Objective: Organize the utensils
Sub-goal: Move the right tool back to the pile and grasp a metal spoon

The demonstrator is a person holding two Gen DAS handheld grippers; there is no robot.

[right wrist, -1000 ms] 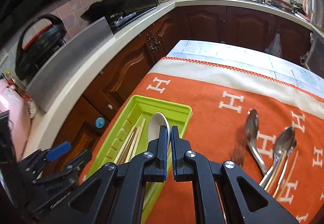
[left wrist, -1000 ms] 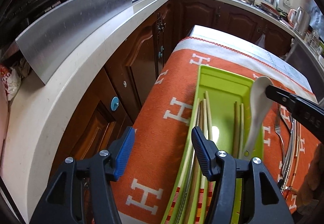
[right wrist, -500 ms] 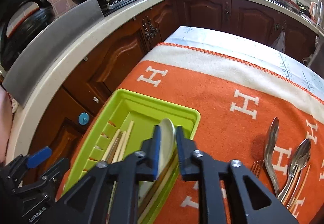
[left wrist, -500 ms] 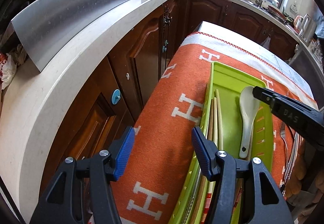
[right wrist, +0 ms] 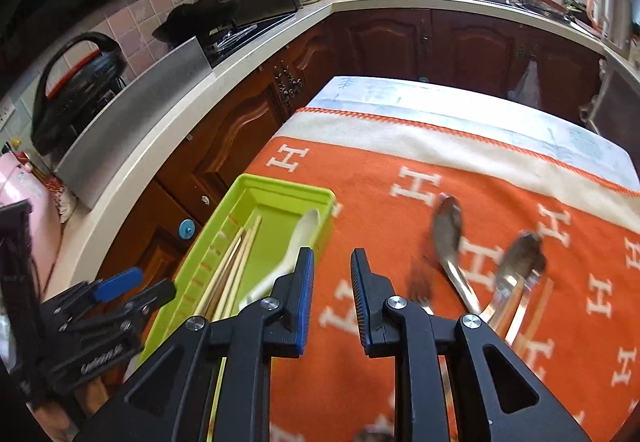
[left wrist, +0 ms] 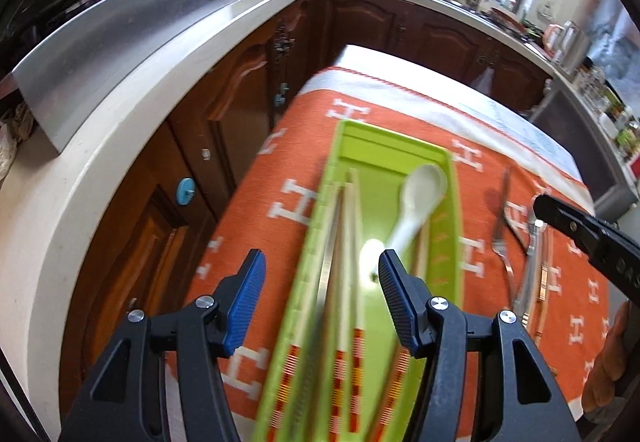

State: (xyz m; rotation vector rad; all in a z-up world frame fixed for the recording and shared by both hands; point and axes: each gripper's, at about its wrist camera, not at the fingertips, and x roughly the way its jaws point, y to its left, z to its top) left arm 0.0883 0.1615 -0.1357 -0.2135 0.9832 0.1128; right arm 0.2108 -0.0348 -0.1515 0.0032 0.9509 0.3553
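Two grippers show here, and neither has hold of anything. The left gripper (left wrist: 320, 274) hovers above the near end of the long lime-green plastic tray (left wrist: 454, 210), its blue-padded jaws about half open with only air between them. The right gripper (right wrist: 332, 274) hangs over the orange cloth with white H letters (right wrist: 384, 218), just to the right of the tray; its jaws stand a narrow gap apart and empty.

Much is blurred in the left wrist view: the tray's near end smears, and the gripper bodies cut it off. Inside the tray lies the white ceramic soup spoon (left wrist: 420, 198), its long axis running along the tray, bowl toward the far end and handle toward the camera; the handle's tip is hidden behind a jaw. Beside it the pale wooden chopsticks with red-striped ends (left wrist: 348, 242) lie lengthwise too.

On the cloth well to the right rest the shiny metal spoons (right wrist: 452, 238), bowls pointing away, handles cut off behind the right gripper. A metal fork (right wrist: 418, 292) lies near them, probably tines away, though blur makes that uncertain.
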